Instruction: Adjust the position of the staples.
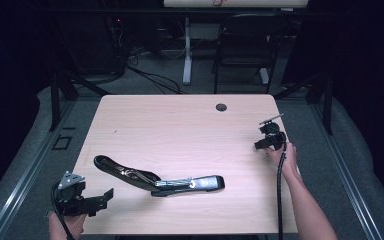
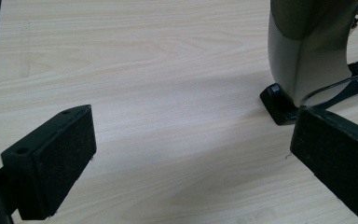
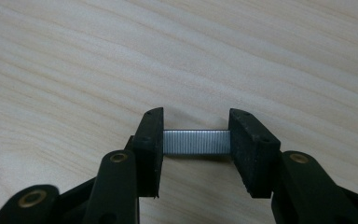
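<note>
gripping a small silvery ridged metal staple strip point(image 3: 196, 142) by its ends between the right gripper point(image 3: 196, 144) pads, near the pale wooden table point(image 1: 180, 125) right edge; light, brittle. left gripper point(image 2: 191, 154) is idling wide open, empty, beside the opened black stapler point(image 1: 155, 180).

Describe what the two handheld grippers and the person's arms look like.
Both grippers are black. The left gripper carries a grey three-cornered plate on top and has two broad, blocky jaws with flat, rough-looking pads. The right gripper has brass-coloured rivets at its jaw pivots and small screw holes in the pad blocks. A black cable trails from it along the forearm. Both forearms are bare, with no sleeves in sight.
</note>
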Demonstrator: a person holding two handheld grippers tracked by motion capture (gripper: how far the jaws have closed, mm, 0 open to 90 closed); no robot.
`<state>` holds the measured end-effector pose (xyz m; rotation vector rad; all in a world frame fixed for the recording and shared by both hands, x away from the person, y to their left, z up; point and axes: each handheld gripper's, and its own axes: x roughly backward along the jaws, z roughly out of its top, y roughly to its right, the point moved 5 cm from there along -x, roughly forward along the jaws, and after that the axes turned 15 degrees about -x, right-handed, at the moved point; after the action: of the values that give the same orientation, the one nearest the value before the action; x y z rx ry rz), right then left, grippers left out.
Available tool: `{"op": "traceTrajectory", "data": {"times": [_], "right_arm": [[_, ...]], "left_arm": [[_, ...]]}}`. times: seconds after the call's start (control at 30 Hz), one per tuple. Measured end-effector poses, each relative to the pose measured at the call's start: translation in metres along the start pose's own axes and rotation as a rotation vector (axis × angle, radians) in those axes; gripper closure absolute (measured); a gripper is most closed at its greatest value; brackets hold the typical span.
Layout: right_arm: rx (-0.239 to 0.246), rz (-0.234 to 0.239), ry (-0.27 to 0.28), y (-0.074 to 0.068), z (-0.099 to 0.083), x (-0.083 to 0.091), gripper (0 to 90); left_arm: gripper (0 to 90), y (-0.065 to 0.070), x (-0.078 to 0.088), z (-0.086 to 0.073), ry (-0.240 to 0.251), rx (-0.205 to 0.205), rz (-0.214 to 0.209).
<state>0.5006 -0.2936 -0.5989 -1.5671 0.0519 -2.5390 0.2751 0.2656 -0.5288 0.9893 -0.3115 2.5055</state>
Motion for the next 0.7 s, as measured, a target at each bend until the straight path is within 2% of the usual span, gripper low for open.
{"op": "traceTrajectory", "data": {"times": [0.13,0.2,0.27,0.5,0.7], "right_arm": [[-0.009,0.028,0.016,-0.001,0.0,0.002,57.0],[0.012,0.035,0.002,-0.002,0.0,0.006,57.0],[0.02,0.054,0.027,-0.005,0.0,0.009,57.0],[0.1,0.108,0.027,-0.017,-0.002,0.021,57.0],[0.154,0.132,0.017,-0.026,-0.007,0.028,57.0]], "left_arm": [[0.2,0.0,0.0,0.0,0.0,-0.003,-0.003],[0.2,0.0,0.0,0.0,0.0,-0.005,-0.005],[0.2,0.0,0.001,0.0,0.003,-0.004,-0.006],[0.2,0.001,0.0,0.001,0.006,-0.011,-0.015],[0.2,0.0,-0.001,0.001,0.002,-0.004,-0.01]]}}
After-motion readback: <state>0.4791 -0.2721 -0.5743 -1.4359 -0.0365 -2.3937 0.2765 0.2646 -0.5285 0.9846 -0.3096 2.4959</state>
